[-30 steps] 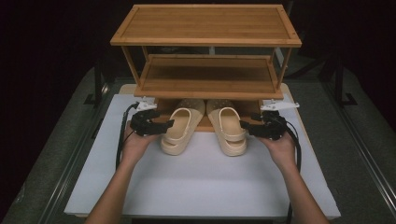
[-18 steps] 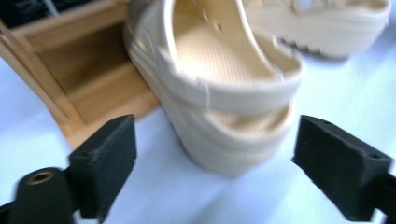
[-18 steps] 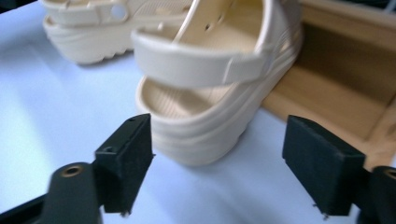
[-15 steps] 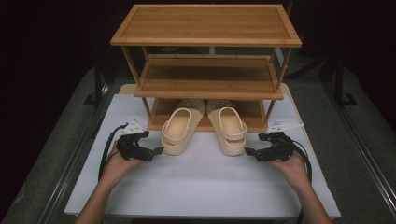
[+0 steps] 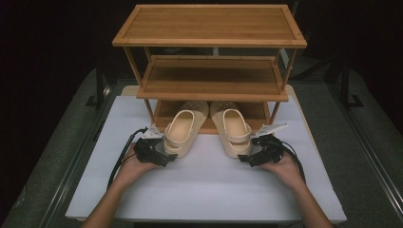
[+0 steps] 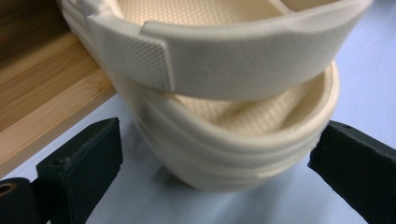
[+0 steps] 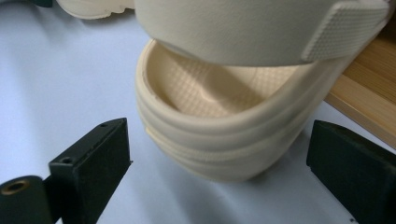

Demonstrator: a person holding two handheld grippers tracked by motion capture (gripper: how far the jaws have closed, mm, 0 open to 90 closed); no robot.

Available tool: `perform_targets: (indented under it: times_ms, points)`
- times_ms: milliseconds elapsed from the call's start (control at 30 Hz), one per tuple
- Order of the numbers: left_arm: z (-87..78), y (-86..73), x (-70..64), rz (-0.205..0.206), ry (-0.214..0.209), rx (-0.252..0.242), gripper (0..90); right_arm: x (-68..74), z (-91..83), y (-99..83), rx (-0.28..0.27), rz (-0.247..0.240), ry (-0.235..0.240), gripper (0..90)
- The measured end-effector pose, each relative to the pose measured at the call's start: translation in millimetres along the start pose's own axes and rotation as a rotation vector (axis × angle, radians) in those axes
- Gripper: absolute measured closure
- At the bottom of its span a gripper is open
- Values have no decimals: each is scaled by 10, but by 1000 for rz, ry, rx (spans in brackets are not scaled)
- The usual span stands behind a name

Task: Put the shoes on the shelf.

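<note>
Two cream sandals lie heel-out at the foot of a wooden shoe rack [image 5: 209, 23], toes tucked onto its lowest shelf. The left sandal [image 5: 182, 131] has my left gripper [image 5: 167, 157] at its heel. In the left gripper view that gripper [image 6: 217, 140] is open, its black jaws on either side of the ribbed heel [image 6: 233, 158] without touching it. The right sandal [image 5: 233, 130] has my right gripper [image 5: 243, 160] at its heel. In the right gripper view this gripper [image 7: 219, 135] is open too, straddling the heel [image 7: 219, 154].
The rack stands at the back of a white board [image 5: 204, 194] on the table. Its middle shelf [image 5: 211, 78] and top shelf are bare. The bamboo bottom shelf edge [image 6: 42, 107] lies close beside the left jaw. Dark rails run along both sides of the table.
Both hands drew back from the sandals' sides toward the person, then came inward and forward. Each open gripper now brackets a sandal heel. The sandals have not moved.
</note>
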State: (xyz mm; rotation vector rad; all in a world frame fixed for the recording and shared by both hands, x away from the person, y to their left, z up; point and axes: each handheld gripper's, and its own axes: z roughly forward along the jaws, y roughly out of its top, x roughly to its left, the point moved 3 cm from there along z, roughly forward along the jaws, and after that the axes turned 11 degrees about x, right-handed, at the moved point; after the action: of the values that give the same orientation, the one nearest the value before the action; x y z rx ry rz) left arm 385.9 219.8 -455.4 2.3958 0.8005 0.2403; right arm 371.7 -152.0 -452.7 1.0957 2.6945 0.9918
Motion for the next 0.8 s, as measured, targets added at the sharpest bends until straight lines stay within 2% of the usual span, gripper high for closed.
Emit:
perform_targets:
  times_ms: [100,267,367,533,600,800]
  points:
    - [26,46,-12,16,5,-1,29,-24,39,9,2,2,5,76]
    - [56,78,-16,2,2,-16,29,-31,50,18,-3,6,17,76]
    - [79,140,-22,-5,0,-4,28,-38,58,47,-12,11,26,77]
    - [184,298,-55,-18,7,-1,15,-7,110,168,4,-25,1,76]
    - [231,359,-80,-20,4,1,15,4,141,214,-1,-29,-1,76]
    - [401,562,-161,-10,4,-1,15,-36,238,352,-12,-32,-47,75]
